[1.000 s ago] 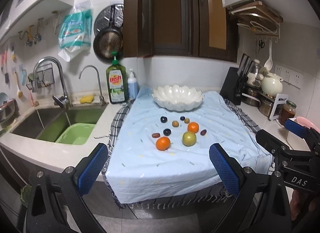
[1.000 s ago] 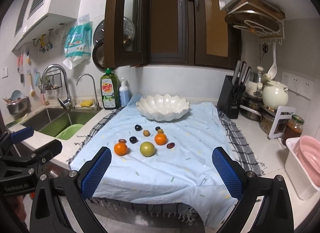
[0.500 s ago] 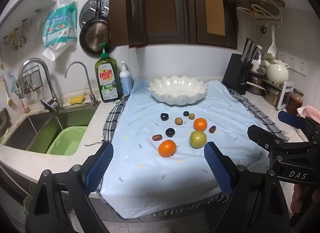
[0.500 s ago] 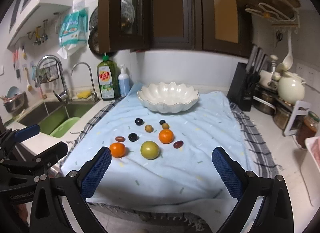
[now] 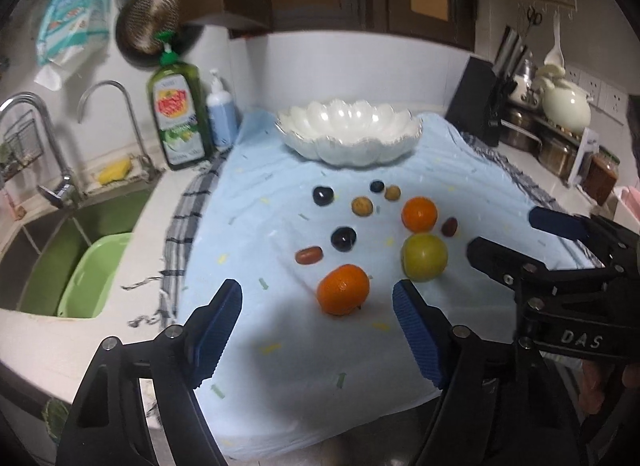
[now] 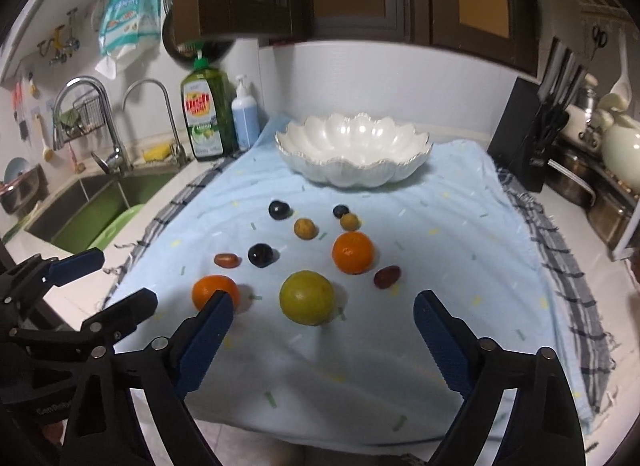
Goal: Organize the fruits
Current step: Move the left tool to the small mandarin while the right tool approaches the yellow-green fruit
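On the light blue cloth (image 5: pixel 248 225) lie two oranges (image 5: pixel 343 294) (image 5: pixel 419 214), a yellow-green fruit (image 6: pixel 306 303), several small dark, brown and red fruits, and a white scalloped bowl (image 6: pixel 354 153) behind them. My left gripper (image 5: pixel 316 289) hovers over the cloth's front with its jaws closing; the near orange lies just ahead between the fingers, untouched. My right gripper (image 6: pixel 323 301) stands beside it with its jaws closing too, framing the yellow-green fruit without touching it. Each gripper shows in the other's view: the right gripper (image 5: pixel 506 231) and the left gripper (image 6: pixel 122 277).
A sink with a green basin (image 5: pixel 94 270) and taps lies left of the cloth. A green dish-soap bottle (image 6: pixel 204 117) and a pump bottle (image 6: pixel 245 117) stand at the back left. A knife block (image 6: pixel 528 137), pots, a teapot and a jar (image 5: pixel 602 177) crowd the right counter.
Both grippers have come forward and down toward the fruits, which now look larger and closer. Both pairs of fingers stand closer together than before, the left more so.
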The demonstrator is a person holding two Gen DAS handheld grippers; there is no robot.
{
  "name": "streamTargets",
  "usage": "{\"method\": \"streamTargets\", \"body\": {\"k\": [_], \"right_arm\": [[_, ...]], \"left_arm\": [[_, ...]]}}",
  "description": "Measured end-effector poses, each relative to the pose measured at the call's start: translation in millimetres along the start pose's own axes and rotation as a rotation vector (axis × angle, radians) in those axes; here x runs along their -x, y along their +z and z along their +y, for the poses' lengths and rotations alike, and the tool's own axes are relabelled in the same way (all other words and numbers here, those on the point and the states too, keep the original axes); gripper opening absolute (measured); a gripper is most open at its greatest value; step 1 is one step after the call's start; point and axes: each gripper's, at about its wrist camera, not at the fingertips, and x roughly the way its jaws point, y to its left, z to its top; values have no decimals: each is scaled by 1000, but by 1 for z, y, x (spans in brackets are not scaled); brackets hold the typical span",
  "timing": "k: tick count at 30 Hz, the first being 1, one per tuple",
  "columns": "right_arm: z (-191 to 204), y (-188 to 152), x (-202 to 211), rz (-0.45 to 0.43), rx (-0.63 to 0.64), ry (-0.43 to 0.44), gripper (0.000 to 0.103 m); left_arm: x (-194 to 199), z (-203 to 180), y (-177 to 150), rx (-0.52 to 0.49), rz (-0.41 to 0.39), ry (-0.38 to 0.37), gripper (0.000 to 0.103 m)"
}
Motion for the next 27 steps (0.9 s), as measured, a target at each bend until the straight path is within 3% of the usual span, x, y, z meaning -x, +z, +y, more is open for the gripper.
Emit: {"method": "streamTargets", "body": {"k": [8, 21, 27], "right_arm": [[0, -3, -42, 87, -19, 23, 82], [4, -7, -83, 169, -26, 35, 70], [5, -6, -93, 196, -28, 46, 60]], "left_arm": [[-37, -6, -8, -82, 38, -43, 70], [-76, -5, -10, -120, 86, -92, 58], [-83, -6, -8, -122, 92, -137, 44]]}}
